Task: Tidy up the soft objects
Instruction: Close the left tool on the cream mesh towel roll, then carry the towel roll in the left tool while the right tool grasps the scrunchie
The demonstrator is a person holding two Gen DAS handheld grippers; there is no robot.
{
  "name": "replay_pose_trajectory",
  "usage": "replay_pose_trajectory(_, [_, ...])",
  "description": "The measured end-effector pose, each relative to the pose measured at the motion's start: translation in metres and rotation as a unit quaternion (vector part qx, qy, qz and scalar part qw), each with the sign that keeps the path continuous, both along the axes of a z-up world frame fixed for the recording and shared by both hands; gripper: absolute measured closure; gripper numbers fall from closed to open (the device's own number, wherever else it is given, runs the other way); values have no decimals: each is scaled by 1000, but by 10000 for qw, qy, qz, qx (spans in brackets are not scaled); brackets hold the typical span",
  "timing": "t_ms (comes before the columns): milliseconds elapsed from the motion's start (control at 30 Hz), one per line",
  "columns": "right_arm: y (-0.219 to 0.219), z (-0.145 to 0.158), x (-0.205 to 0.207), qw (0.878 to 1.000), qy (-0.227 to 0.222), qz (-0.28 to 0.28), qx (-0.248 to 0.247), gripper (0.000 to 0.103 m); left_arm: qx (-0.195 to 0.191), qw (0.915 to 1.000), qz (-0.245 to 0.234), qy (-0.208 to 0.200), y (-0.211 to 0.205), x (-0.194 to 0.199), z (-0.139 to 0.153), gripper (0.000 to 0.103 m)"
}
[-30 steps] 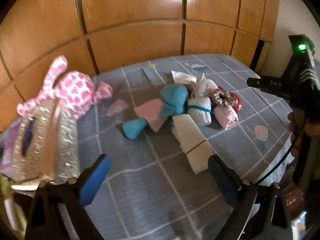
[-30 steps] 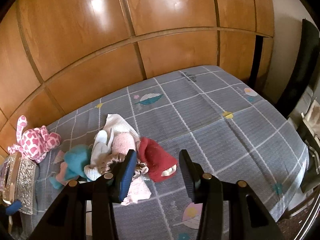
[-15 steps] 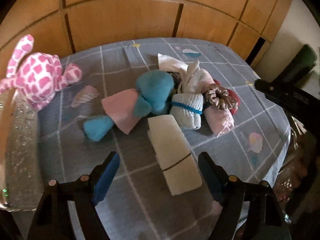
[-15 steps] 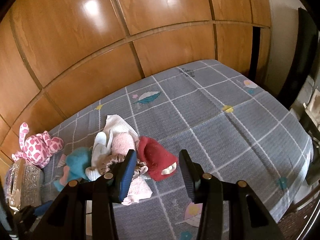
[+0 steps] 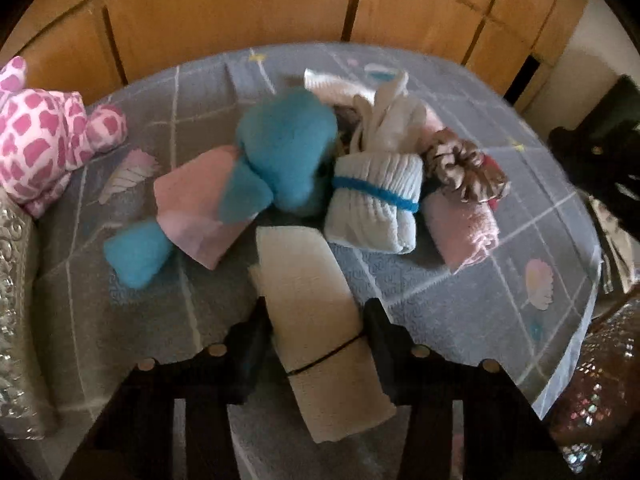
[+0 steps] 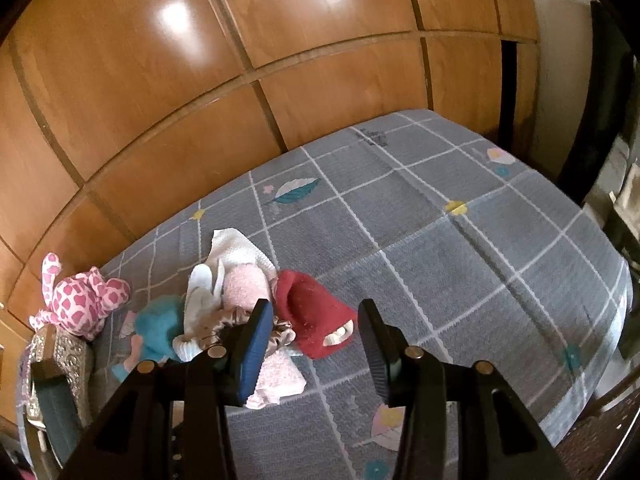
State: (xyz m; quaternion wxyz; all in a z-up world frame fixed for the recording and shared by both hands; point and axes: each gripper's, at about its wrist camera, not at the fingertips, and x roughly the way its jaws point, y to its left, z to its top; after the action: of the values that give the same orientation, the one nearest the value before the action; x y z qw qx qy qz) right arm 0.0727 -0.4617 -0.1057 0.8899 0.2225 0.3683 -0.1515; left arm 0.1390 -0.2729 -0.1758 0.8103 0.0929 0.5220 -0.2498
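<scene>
Through my left wrist camera, the cream folded cloth [image 5: 316, 320] lies on the bed [image 5: 460, 288] directly under my left hand-held gripper [image 5: 316, 334]. Its long axis runs from the near edge away toward the pile, almost in line with where I point, so my two fingers [image 5: 252, 344] straddle it across its short width, just above its thin dark band. The jaws have just been closing with the cloth between them; both pads look to sit against its edges, so I judge the grip is on or all but on. I am tipped steeply down at the bed. Just beyond the far end of the cloth sit the blue plush toy [image 5: 280, 160] and the white sock roll [image 5: 376, 200] with its blue band, near enough to snag if I drag rather than lift.

Through my right wrist camera, my right hand-held gripper [image 6: 316, 344] hangs part open over the right end of the pile with nothing between its fingers. The red hat [image 6: 316, 312] lies just beyond the gap and the satin scrunchie [image 6: 224, 328] lies by the left finger. The left hand is clearly the nearer to the cloth.
</scene>
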Motion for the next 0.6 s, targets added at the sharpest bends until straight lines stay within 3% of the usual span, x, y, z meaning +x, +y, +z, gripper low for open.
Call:
replay_pose_trajectory(167, [-1, -3, 2, 9999, 26, 43, 153, 59, -333, 9993, -22, -147, 17, -8, 3, 61])
replay_pose_trajectory(267, [3, -7, 7, 9990, 87, 275, 344, 59, -345, 9992, 37, -204, 27, -12, 4, 61])
replay_pose_trajectory(400, [6, -23, 17, 9912, 315, 647, 1111, 59, -359, 9989, 121, -259, 42, -17, 6, 61])
replay_pose_trajectory(467, [4, -26, 18, 9887, 319, 564, 1354, 58, -377, 9989, 133, -259, 47, -18, 7, 61])
replay_pose_trajectory(600, [3, -36, 31, 9827, 351, 318, 1791, 46, -355, 9989, 150, -283, 58, -20, 11, 61])
